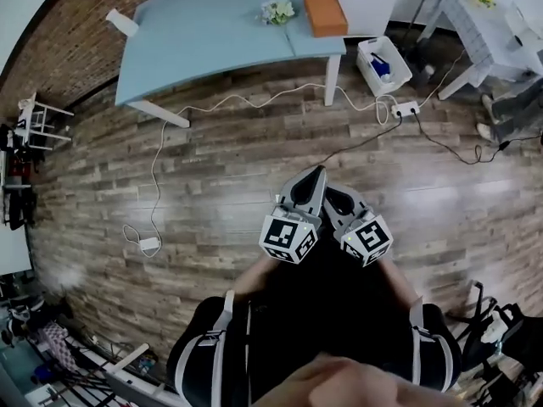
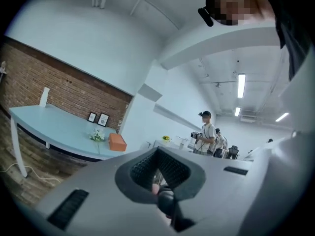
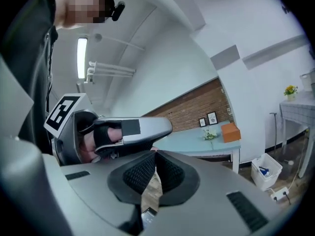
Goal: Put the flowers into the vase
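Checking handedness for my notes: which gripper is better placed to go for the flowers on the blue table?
Left, marginally. Left gripper and right gripper are shut, empty, side by side, far from the table; the left sits slightly more in line with the flowers.

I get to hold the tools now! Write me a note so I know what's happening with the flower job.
The left tool is shut and empty, held about level in front of the body.
The right tool is shut and empty, close beside the left one.
The flowers, a small white bunch, sit on the blue table across the room, next to an orange box. No vase can be made out from here.
Done: nothing yet; both tools are far from the table.
Left: walk over, find the vase, pick up the flowers, put them in.
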The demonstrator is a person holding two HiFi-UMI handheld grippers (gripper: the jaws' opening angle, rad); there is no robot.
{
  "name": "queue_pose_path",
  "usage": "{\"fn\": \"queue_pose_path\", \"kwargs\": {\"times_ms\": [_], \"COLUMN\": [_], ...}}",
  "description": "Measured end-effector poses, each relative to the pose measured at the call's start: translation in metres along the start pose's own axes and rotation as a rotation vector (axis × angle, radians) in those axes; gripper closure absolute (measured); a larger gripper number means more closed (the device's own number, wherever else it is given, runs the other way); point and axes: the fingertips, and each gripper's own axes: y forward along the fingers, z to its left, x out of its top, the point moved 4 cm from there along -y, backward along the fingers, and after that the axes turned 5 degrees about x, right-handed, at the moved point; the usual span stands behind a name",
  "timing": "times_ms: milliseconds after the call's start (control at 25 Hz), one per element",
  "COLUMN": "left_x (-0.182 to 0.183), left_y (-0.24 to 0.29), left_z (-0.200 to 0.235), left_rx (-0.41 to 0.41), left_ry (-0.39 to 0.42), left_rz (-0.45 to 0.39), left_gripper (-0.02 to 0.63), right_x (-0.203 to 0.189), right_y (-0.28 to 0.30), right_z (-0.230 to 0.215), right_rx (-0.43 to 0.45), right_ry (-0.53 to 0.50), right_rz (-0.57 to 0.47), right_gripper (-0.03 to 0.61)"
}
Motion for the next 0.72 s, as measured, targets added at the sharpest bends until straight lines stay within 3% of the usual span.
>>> {"fn": "queue_pose_path", "kwargs": {"times_ms": [120, 240, 360, 520, 720], "left_x": [0.007, 0.021, 0.023, 0.012, 0.009], "left_y": [0.005, 0.005, -0.007, -0.04, -0.073], "left_z": [-0.009, -0.014, -0.005, 0.012, 0.051], "left_rx": [-0.016, -0.094, -0.133, -0.05, 0.073], "left_ry": [0.014, -0.028, -0.054, 0.006, -0.049], "left_rz": [-0.068, -0.166, -0.192, -0.11, -0.095], "left_gripper": [0.584, 0.584, 0.584, 0.584, 0.584], "right_x": [0.005, 0.016, 0.019, 0.01, 0.003], "right_y": [-0.008, -0.012, -0.008, -0.005, 0.011], "right_z": [-0.004, -0.01, -0.003, 0.012, 0.021], "right_rx": [-0.025, 0.025, 0.066, 0.027, -0.012], "right_ry": [-0.052, 0.046, 0.026, -0.071, -0.049], "right_rz": [-0.066, -0.159, -0.125, -0.027, 0.025], "right_gripper": [0.56, 0.56, 0.56, 0.56, 0.56]}}
